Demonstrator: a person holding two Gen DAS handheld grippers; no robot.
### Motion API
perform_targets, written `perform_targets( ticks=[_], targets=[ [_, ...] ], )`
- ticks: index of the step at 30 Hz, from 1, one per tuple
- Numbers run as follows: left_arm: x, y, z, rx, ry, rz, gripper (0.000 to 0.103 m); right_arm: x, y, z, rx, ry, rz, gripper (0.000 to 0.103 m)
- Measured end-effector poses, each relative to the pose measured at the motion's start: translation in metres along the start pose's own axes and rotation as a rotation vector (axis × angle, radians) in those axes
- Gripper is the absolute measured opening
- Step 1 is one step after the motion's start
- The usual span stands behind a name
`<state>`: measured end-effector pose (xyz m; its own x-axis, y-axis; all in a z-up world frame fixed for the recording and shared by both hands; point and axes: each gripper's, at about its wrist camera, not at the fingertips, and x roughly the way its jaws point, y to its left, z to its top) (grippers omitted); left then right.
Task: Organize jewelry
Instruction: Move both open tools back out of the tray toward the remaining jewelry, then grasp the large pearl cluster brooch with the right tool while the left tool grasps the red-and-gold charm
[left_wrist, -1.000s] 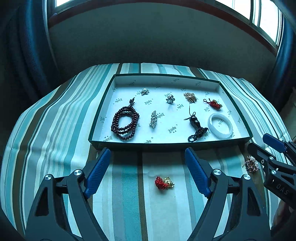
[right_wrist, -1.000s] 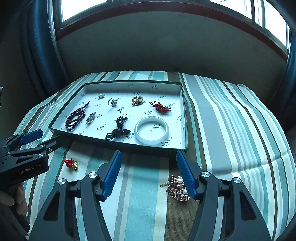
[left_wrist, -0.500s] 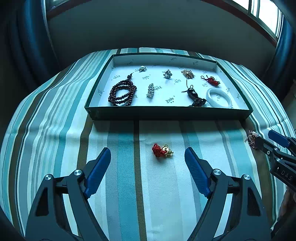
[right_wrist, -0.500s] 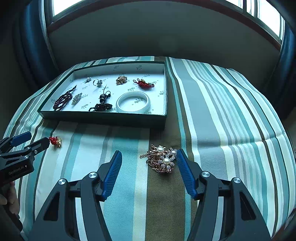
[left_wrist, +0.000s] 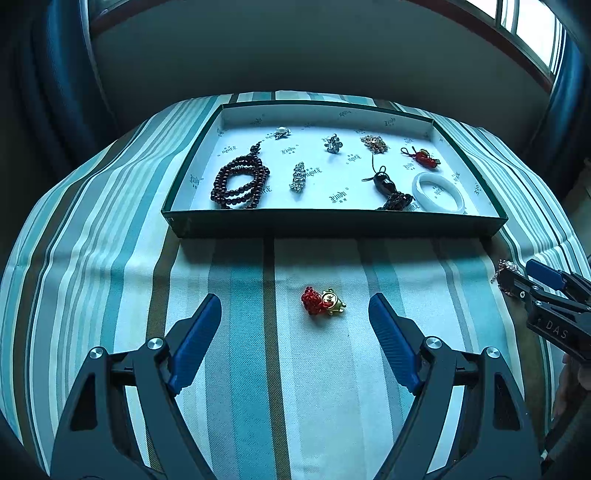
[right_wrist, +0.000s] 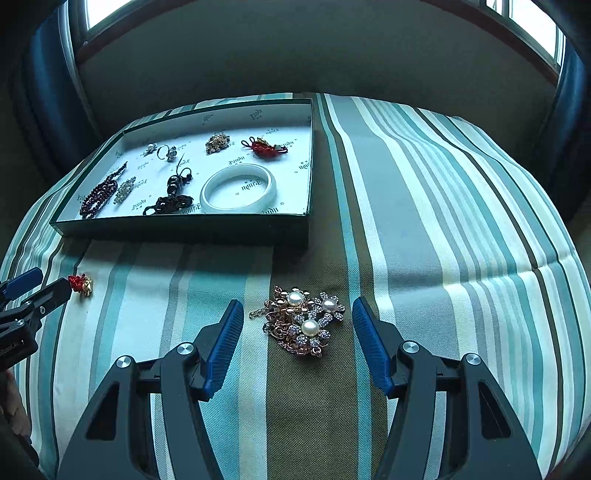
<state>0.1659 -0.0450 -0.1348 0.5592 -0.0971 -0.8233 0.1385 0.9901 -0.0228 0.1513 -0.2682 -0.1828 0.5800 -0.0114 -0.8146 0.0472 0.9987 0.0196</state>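
Note:
A small red-and-gold charm (left_wrist: 322, 301) lies on the striped cloth, just ahead of my left gripper (left_wrist: 294, 301), which is open with its blue pads on either side and apart from it. A rose-gold pearl brooch (right_wrist: 303, 320) lies on the cloth between the blue pads of my right gripper (right_wrist: 296, 306), which is open and not touching it. Beyond both sits a dark green tray (left_wrist: 332, 221) with a white floor. It holds a dark bead bracelet (left_wrist: 240, 181), a white bangle (left_wrist: 437, 192), a black pendant (left_wrist: 384, 184) and several small pieces.
The striped cloth (right_wrist: 443, 221) covers a rounded surface that drops off on every side. Dark curtains and a wall under windows stand behind. The right gripper's tip (left_wrist: 532, 280) shows at the right edge of the left wrist view, a hand beneath it.
Both grippers sank toward the cloth. The charm now lies level with the left pads' tips and the brooch sits between the right pads. The tray has slid farther up both views.

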Motion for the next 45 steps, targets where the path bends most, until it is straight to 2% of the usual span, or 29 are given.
perform_targets(
  ticks=[5,6,11,14,35,39,43,45],
  targets=[
    [0.004,0.0,0.0,0.0,0.008,0.0,0.082,0.007,0.004,-0.003,-0.013,0.013,0.0,0.055],
    [0.005,0.001,0.0,0.0,0.009,-0.001,0.082,0.007,0.004,-0.003,-0.012,0.011,0.003,0.046],
    [0.008,-0.001,-0.001,0.002,0.018,-0.006,0.082,0.006,0.005,-0.002,-0.004,0.008,0.018,0.044],
    [0.009,-0.002,-0.002,0.006,0.019,-0.008,0.082,0.005,0.007,-0.002,-0.005,0.006,0.033,0.031],
    [0.019,-0.009,-0.001,0.015,0.038,-0.007,0.081,0.001,0.019,-0.003,-0.035,-0.002,0.062,0.031],
    [0.027,-0.008,0.001,0.02,0.05,-0.002,0.068,0.002,0.019,-0.003,-0.032,0.001,0.069,0.031],
    [0.033,-0.007,0.003,0.03,0.052,0.0,0.061,0.004,0.019,-0.003,-0.029,0.005,0.077,0.031],
    [0.033,-0.007,0.005,0.035,0.049,-0.006,0.052,0.005,0.019,-0.003,-0.028,0.007,0.079,0.031]
  ],
)
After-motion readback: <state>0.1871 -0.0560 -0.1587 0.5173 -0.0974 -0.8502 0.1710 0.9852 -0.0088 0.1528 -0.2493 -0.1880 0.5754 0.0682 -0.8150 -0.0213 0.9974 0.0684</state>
